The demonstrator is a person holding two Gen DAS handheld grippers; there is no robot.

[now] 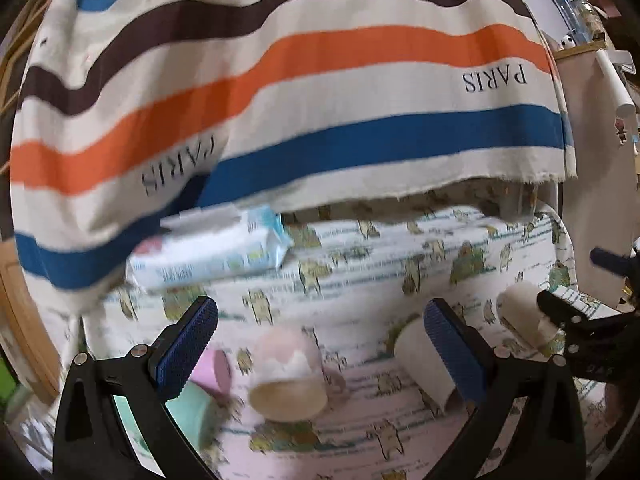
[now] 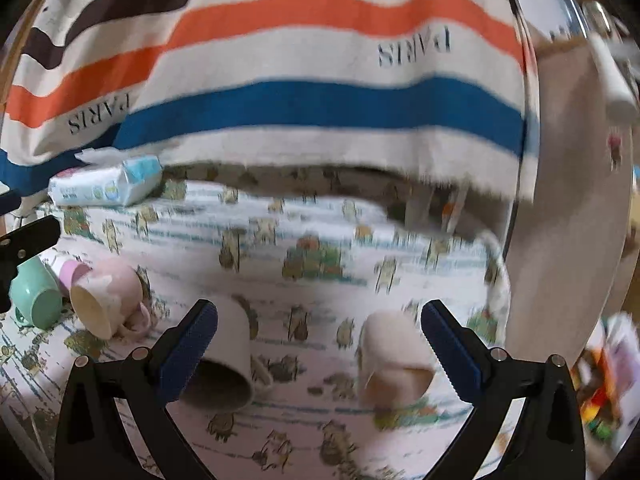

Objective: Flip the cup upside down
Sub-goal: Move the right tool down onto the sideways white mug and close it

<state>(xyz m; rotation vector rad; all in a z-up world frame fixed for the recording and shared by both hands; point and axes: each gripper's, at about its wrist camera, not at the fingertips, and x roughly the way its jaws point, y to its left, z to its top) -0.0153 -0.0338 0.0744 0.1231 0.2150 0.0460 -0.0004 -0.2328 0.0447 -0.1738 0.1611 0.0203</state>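
Note:
Several cups lie on their sides on a bear-print cloth. A pink cup with a handle lies between my left gripper's open fingers; it also shows in the right wrist view. A mint cup and a small lilac cup lie by the left finger. A beige cup lies by the right finger. My right gripper is open over two beige cups. It also shows in the left wrist view beside one beige cup.
A pack of wipes lies at the back left of the cloth, also in the right wrist view. A striped "PARIS" cloth hangs behind. A white panel stands on the right. Both views are blurred.

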